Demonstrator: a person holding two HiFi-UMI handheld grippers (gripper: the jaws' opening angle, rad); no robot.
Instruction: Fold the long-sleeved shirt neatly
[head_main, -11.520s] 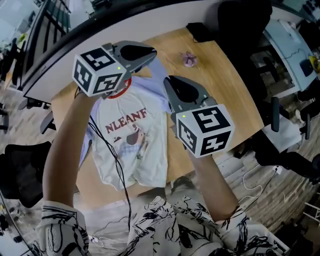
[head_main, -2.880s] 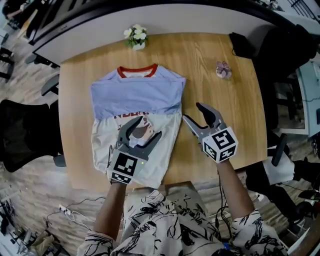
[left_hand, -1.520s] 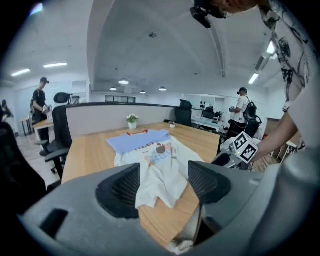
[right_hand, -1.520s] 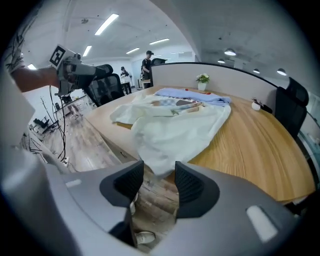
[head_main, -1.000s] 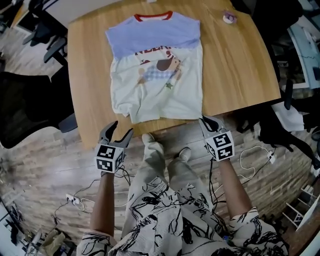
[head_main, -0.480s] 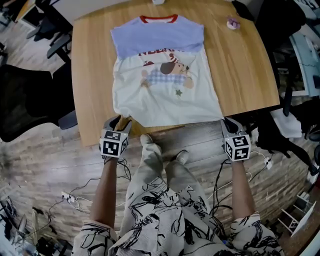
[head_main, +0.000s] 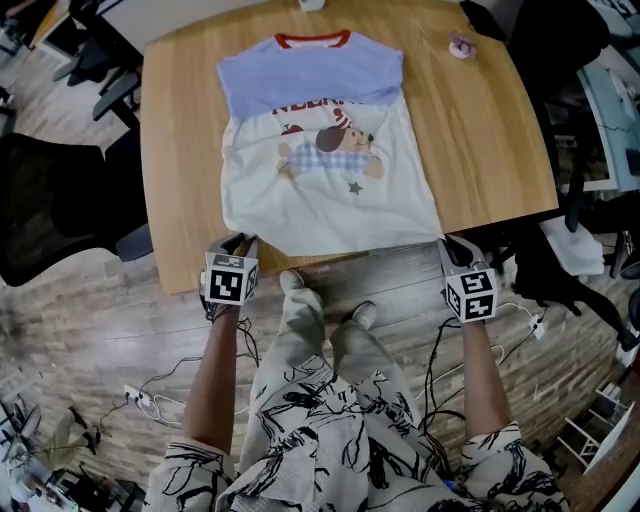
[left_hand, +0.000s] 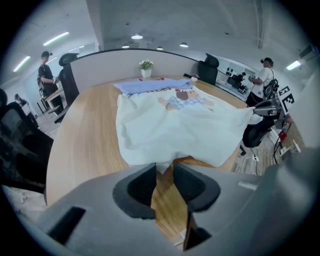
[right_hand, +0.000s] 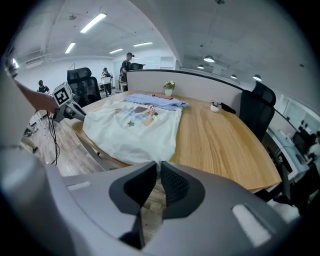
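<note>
1. Left tool (left_hand: 164, 167): the jaws have just been closing and stand narrowly apart. The near-left corner of the hem (left_hand: 165, 161) lies between their tips, but the pads do not yet clearly press on it.
2. Right tool (right_hand: 159, 164): the jaws are closed to a slit and grip the near-right corner of the hem.
3. Shirt (head_main: 330, 190): it lies face up on the counter (head_main: 480, 140), collar at the far side. A lilac band (head_main: 310, 75) lies across the chest, apparently the folded-in sleeves. The hem reaches the counter's near edge and slightly overhangs it between the two tools.
4. Hazard, unequal hold: if the left tool closes on only the tip of the corner, that corner may slip out as the hem is raised. The right side would then travel alone and the fold would skew.
5. Hazard, drag: pulling towards the person instead of lifting would likely slide the shirt off the near edge.
6. Hazard, disturbed layers: a low or hurried carry over the chest could ruck up the lilac band.
</note>
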